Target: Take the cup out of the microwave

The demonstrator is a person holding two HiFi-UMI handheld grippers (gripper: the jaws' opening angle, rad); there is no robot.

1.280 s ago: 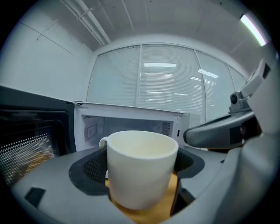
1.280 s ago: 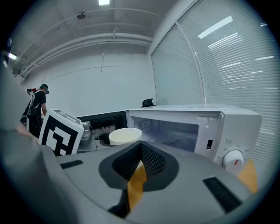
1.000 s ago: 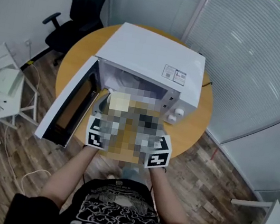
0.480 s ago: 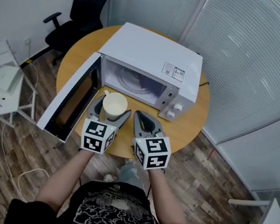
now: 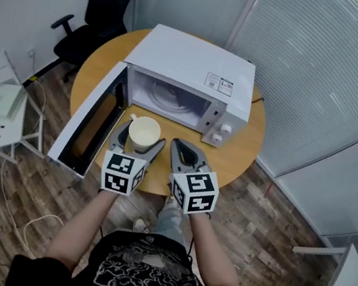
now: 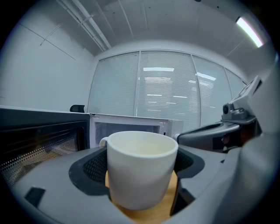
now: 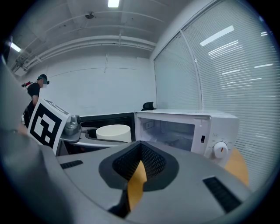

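Observation:
A cream cup (image 5: 143, 132) (image 6: 139, 168) sits upright between the jaws of my left gripper (image 5: 137, 140), which is shut on it, in front of the white microwave (image 5: 198, 74) and over the round wooden table (image 5: 246, 151). Its handle points toward the microwave. The microwave's door (image 5: 90, 120) hangs open to the left and its cavity (image 5: 170, 97) holds only the glass plate. My right gripper (image 5: 182, 152) is shut with nothing in it, just right of the cup (image 7: 113, 131). In the right gripper view the microwave (image 7: 188, 129) stands ahead to the right.
A black office chair (image 5: 96, 11) stands behind the table at the left. A small white rack (image 5: 5, 118) is on the wood floor at the far left. Glass walls with blinds (image 5: 329, 69) close off the right side.
Both grippers and the cup have drawn back from the microwave's mouth toward me, out over the table's front part. The microwave door stays open.

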